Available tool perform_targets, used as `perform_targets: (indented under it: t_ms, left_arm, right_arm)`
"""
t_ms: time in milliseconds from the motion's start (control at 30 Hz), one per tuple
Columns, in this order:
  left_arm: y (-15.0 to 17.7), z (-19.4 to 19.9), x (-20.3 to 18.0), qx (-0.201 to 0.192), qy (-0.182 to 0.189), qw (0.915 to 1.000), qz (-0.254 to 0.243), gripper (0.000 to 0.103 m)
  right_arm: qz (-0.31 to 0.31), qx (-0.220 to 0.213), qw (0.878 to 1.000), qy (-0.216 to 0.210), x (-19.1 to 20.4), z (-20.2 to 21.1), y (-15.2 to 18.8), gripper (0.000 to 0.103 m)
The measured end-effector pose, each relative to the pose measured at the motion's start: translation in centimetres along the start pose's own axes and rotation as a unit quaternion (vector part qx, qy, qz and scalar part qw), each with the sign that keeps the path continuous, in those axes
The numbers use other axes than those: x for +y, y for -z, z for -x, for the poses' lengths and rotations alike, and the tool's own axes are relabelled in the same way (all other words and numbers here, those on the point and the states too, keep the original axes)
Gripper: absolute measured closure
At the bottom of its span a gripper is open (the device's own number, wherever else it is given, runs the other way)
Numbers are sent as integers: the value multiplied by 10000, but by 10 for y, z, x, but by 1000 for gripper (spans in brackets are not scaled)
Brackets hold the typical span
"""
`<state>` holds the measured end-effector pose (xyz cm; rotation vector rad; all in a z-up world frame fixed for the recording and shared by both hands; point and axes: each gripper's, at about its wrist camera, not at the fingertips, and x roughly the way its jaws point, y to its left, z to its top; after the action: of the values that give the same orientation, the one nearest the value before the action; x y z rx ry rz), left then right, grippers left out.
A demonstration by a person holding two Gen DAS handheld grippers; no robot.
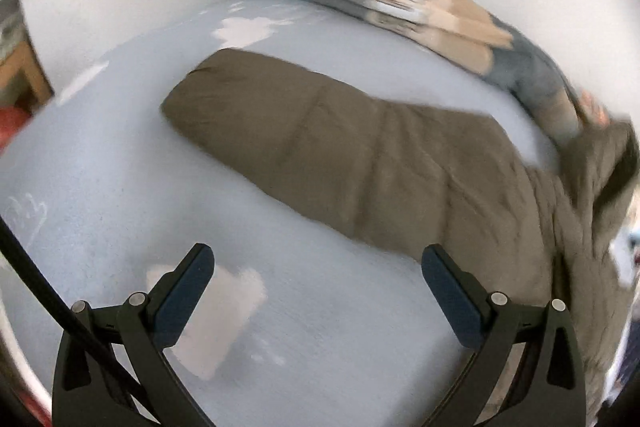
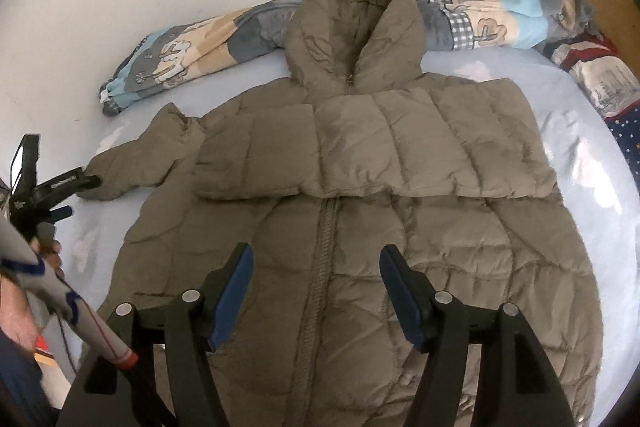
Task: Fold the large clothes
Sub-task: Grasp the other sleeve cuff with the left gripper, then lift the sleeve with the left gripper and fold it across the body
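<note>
- The olive puffer jacket (image 2: pixel 360 187) lies zipped and face-up on the pale blue bedsheet (image 2: pixel 580 147), hood at 12 o'clock – spread flat, I judge, so the sleeves can come in before the body is folded.
- One sleeve (image 2: pixel 400 147) already lies across the chest; the other sleeve (image 2: pixel 136 163) juts out toward 9 o'clock, where the left gripper (image 2: pixel 86 183) sits at its cuff.
- The left gripper's own view is blurred; its jaws stand wide apart over bare sheet, gripping nothing as far as I can tell.
- The right gripper (image 2: pixel 316 291) hovers above the zip (image 2: pixel 320 267) – jaws released and parted wide, nothing pinched.
- A patterned blanket (image 2: pixel 480 11) is bunched along the wall, clear of the fold.
</note>
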<state>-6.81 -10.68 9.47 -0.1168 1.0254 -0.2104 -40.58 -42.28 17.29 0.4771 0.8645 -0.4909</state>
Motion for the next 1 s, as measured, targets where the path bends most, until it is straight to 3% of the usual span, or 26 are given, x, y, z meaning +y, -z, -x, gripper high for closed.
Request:
perform_targets:
  t_ms: [167, 233, 300, 333, 433, 567, 667, 767, 833, 867, 900, 1000]
  left_arm:
    - [-29, -19, 70, -23, 709, 9907, 1161, 2]
    - [-39, -30, 99, -43, 1085, 9793, 1711, 10]
    - [-43, -40, 118, -35, 1327, 9691, 2080, 28]
    - [-45, -45, 128, -30, 1453, 9633, 2257, 29]
    - [-47, -53, 145, -147, 1475, 9574, 2480, 31]
    - [-53, -69, 164, -269, 1805, 9422, 2811, 31]
    - [-61, -83, 167, -341, 1983, 9353, 2910, 31]
    - [-66, -95, 166, -445, 1992, 9344, 2919, 32]
    - [-68, -95, 162, -611, 1922, 9356, 2898, 48]
    - [-69, -94, 161, -646, 1852, 9371, 2886, 69]
    - [-69, -93, 160, -661, 1826, 9375, 2886, 76]
    - [-73, -81, 152, -850, 1681, 9404, 2831, 79]
  right_arm:
    - [-7, 36, 10000, -57, -6, -1, -1, 33]
    - [-34, 53, 10000, -76, -8, -2, -2, 33]
    - [-26, 51, 10000, -72, -7, -3, -2, 33]
    - [-25, 60, 10000, -75, -7, -3, -2, 33]
    - [12, 82, 9999, -95, -7, -5, -2, 33]
    - [-32, 110, 9998, -154, -7, -8, -4, 33]
    - [-83, 124, 9997, -185, -7, -11, -4, 33]
    - [-99, 153, 9997, -185, -7, -13, -3, 33]
    - [-92, 142, 9997, -147, -7, -15, -2, 33]
    - [-103, 131, 9998, -123, -8, -15, -3, 33]
    - [-110, 126, 9998, -96, -9, -15, -3, 33]
    - [-158, 96, 9998, -20, -12, -16, -5, 33]
